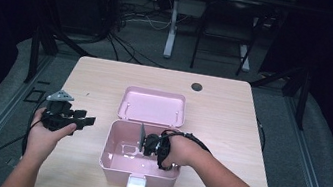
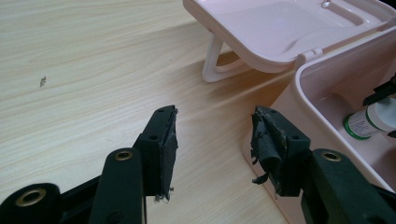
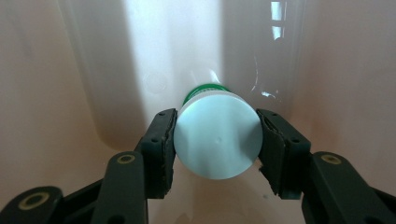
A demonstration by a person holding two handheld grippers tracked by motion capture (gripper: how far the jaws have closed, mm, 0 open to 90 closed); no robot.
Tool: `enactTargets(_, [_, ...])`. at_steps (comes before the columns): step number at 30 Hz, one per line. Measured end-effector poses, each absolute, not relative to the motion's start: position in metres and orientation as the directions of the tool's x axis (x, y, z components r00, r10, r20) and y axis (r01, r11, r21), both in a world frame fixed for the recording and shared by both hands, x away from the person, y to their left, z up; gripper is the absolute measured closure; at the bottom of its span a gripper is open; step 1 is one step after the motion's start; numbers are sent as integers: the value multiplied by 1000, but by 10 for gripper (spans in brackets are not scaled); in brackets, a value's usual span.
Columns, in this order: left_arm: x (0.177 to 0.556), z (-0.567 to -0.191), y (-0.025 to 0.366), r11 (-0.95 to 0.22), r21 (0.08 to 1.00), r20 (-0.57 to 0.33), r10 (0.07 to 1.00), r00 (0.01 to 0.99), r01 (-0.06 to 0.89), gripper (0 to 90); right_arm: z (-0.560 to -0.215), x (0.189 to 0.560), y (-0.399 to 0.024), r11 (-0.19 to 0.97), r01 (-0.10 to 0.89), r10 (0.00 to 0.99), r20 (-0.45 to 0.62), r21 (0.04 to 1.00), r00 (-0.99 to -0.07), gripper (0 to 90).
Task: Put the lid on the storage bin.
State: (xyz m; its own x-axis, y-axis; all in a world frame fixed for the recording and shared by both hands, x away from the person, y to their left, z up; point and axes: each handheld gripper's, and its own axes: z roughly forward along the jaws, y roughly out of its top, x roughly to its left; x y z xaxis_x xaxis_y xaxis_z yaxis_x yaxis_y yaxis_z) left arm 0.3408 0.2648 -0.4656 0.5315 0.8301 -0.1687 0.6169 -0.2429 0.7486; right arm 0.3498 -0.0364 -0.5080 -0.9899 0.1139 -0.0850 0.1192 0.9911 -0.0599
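A pink plastic box (image 1: 105, 152) stands open near the table's front, its lid (image 1: 152, 106) lying flat behind it. My right gripper (image 1: 144, 143) reaches down inside the box. In the right gripper view its jaws (image 3: 215, 142) are shut on the white cap of a small bottle (image 3: 217, 135) with a green band, both pads touching the cap. From the left gripper view the bottle (image 2: 369, 121) lies low in the box. My left gripper (image 1: 85, 118) hovers over the table left of the box, open (image 2: 215, 135) with nothing between its worn pads (image 2: 168, 140).
A white latch (image 1: 136, 183) sits on the box's front wall. The wooden table (image 1: 221, 117) has a dark round hole (image 1: 197, 86) at the back. The lid's hinge loop (image 2: 212, 65) rests on the tabletop. Cables and desk legs lie on the floor beyond.
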Motion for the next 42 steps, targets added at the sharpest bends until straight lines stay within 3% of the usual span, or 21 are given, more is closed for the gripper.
enactTargets(14, [341,-466,264,-244,750,-168,829,534,615,498,-503,351,-38,990,138,134,-89,-36,-987,465])
enactTargets(28, [341,-467,261,-237,755,-170,829,532,611,500,-455,343,-57,964,211,230,-107,163,-967,487])
enactTargets(42, [341,-467,260,-223,761,-180,829,529,609,556,-426,347,-91,890,334,379,-97,310,-920,504])
